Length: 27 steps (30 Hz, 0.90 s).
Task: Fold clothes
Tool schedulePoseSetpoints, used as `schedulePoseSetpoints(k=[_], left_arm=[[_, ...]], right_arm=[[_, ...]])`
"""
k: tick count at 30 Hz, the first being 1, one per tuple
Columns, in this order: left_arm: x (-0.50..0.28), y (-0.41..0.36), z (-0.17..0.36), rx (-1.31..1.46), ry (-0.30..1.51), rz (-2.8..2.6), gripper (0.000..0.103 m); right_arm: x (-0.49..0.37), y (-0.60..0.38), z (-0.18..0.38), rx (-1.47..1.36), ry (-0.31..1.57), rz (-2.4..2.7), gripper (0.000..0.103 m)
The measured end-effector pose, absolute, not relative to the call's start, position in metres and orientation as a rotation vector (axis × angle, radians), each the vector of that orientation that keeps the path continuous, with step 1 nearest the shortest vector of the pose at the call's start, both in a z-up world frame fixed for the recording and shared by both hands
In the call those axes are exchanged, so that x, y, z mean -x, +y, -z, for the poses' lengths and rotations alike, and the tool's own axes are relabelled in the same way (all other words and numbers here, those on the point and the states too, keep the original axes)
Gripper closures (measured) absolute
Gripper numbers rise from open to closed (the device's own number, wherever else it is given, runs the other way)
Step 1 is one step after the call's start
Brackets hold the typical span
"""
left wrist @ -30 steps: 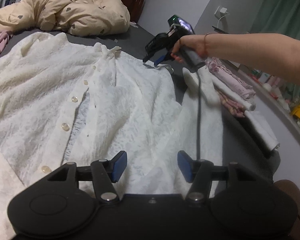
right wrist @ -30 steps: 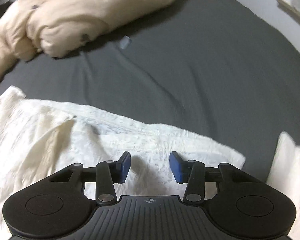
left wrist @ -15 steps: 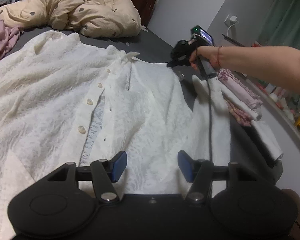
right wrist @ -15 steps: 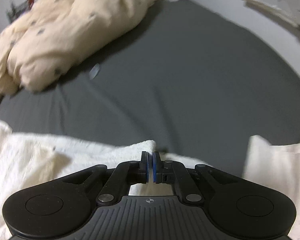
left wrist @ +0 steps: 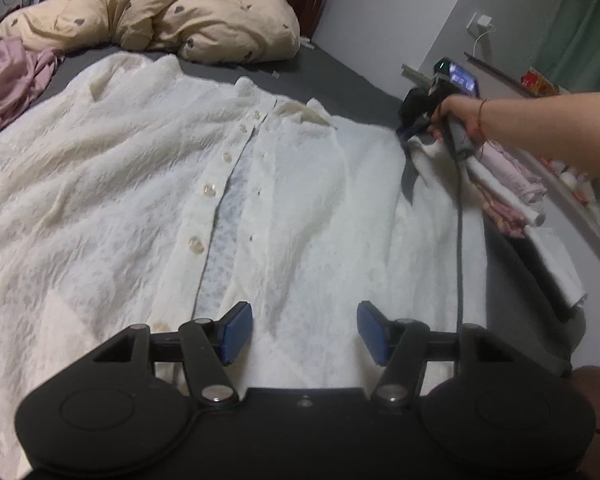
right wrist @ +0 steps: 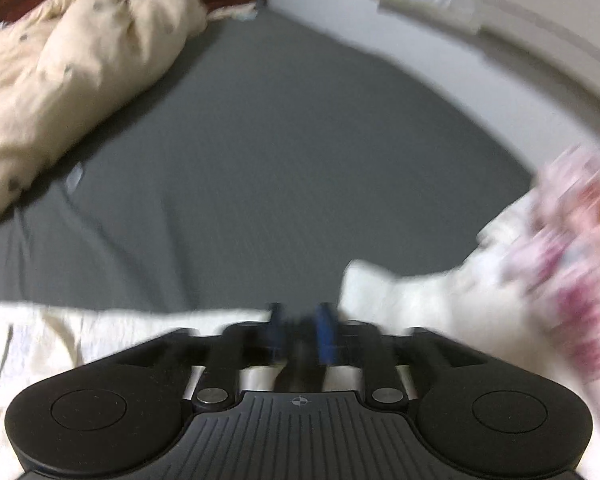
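Cream knit cardigan (left wrist: 148,208), buttoned front up, spread across the grey bed (left wrist: 340,76); collar toward the headboard end, hem toward us, long axis head to foot. Our left tongs (left wrist: 305,332): jaws apart, empty, over the hem. Our right tongs (right wrist: 300,330): blurred, jaws opening, nothing visibly between them, at the cardigan's right shoulder edge; this hand is nearer the sleeve.
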State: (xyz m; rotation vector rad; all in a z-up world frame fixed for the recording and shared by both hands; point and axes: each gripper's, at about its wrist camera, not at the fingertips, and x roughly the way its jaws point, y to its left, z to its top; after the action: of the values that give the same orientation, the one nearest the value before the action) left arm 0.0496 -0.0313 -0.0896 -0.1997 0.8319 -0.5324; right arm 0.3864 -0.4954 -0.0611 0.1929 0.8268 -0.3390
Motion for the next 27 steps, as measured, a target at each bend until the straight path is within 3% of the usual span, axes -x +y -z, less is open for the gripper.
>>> schedulePoseSetpoints(k=[1, 5, 10, 12, 14, 16, 18, 20, 27], left_arm=[[-0.048, -0.030, 0.090, 0.201, 0.842, 0.531, 0.046], [-0.039, -0.027, 0.092, 0.169, 0.876, 0.514, 0.047], [-0.032, -0.025, 0.090, 0.133, 0.854, 0.510, 0.066], [-0.031, -0.022, 0.089, 0.140, 0.845, 0.505, 0.068], [-0.031, -0.017, 0.088, 0.151, 0.843, 0.505, 0.067], [-0.030, -0.013, 0.088, 0.153, 0.843, 0.507, 0.067], [-0.029, -0.011, 0.089, 0.152, 0.843, 0.508, 0.067], [-0.030, -0.009, 0.090, 0.158, 0.846, 0.515, 0.067], [-0.028, -0.009, 0.096, 0.143, 0.846, 0.537, 0.067]], right_arm=[[-0.384, -0.493, 0.051, -0.198, 0.788, 0.327, 0.031], [-0.399, -0.463, 0.040, -0.419, 0.896, -0.019, 0.031], [-0.410, -0.396, 0.065, -0.602, 1.048, -0.175, 0.032], [-0.413, -0.371, 0.075, -0.578, 1.067, -0.184, 0.042], [-0.418, -0.356, 0.083, -0.529, 1.071, -0.136, 0.068], [-0.426, -0.346, 0.089, -0.510, 1.072, -0.079, 0.085], [-0.433, -0.338, 0.093, -0.500, 1.064, -0.041, 0.086], [-0.438, -0.331, 0.094, -0.501, 1.042, -0.038, 0.094], [-0.460, -0.303, 0.084, -0.508, 0.922, -0.085, 0.093]])
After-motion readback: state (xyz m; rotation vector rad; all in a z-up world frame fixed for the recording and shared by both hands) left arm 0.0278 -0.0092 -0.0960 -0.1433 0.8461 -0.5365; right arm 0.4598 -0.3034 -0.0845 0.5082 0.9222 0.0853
